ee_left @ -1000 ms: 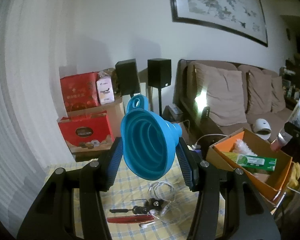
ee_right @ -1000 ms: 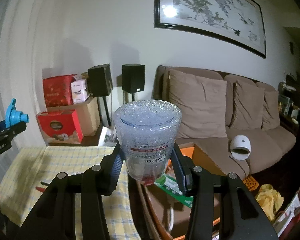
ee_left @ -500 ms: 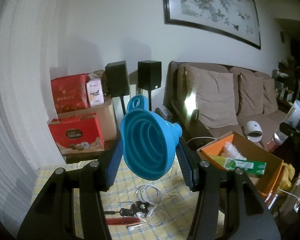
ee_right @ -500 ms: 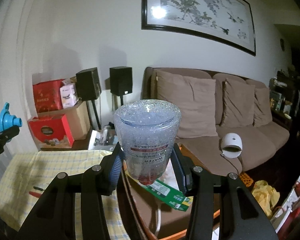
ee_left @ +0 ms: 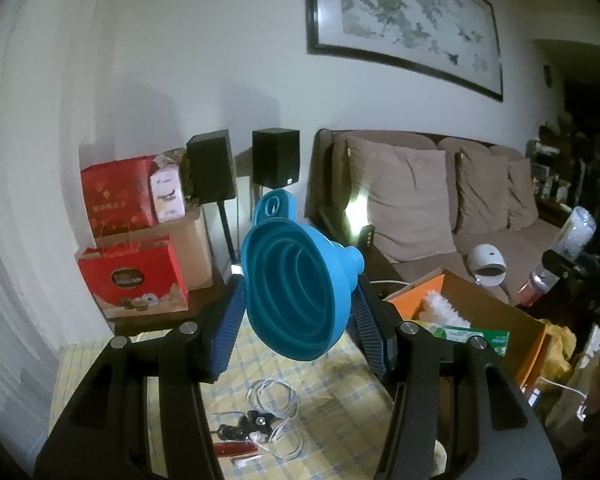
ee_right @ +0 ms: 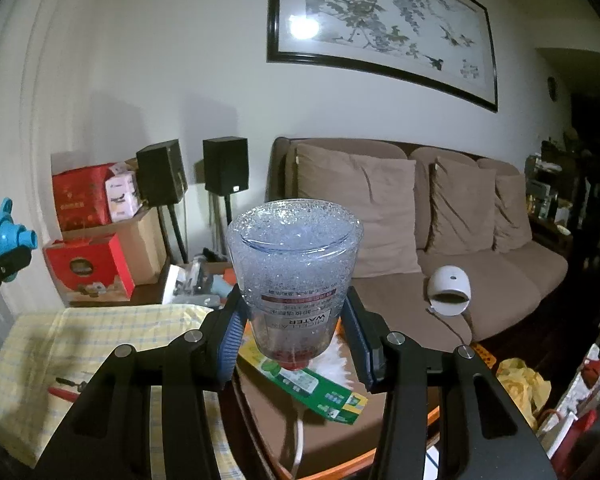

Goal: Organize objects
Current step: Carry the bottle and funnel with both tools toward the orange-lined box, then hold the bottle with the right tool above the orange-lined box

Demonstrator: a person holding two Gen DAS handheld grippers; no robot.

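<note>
My left gripper (ee_left: pixel 298 320) is shut on a blue collapsible funnel (ee_left: pixel 296 288), held in the air above the yellow checked tablecloth (ee_left: pixel 340 396). The funnel's wide mouth faces the camera and its hanging loop points up. My right gripper (ee_right: pixel 294 330) is shut on a clear micellar water bottle (ee_right: pixel 294 276), upside down and full of foam, its red cap below. It hangs over the orange cardboard box (ee_right: pixel 404 436), which holds a green packet (ee_right: pixel 312 384) and something white and fluffy. In the left wrist view the same bottle (ee_left: pixel 572 240) shows at the far right, above the box (ee_left: pixel 500 320).
White earphones (ee_left: pixel 276 396), keys (ee_left: pixel 244 428) and a red pen-like item (ee_left: pixel 236 448) lie on the cloth below the funnel. Red gift boxes (ee_left: pixel 132 276), two black speakers (ee_left: pixel 276 158) and a brown sofa (ee_right: pixel 440 240) with a white device (ee_right: pixel 450 290) stand behind. A yellow bag (ee_right: pixel 520 380) lies at the right.
Both grippers have shifted right with their loads still held. The bottle now sits further over the open box. The background has slid left in both views.
</note>
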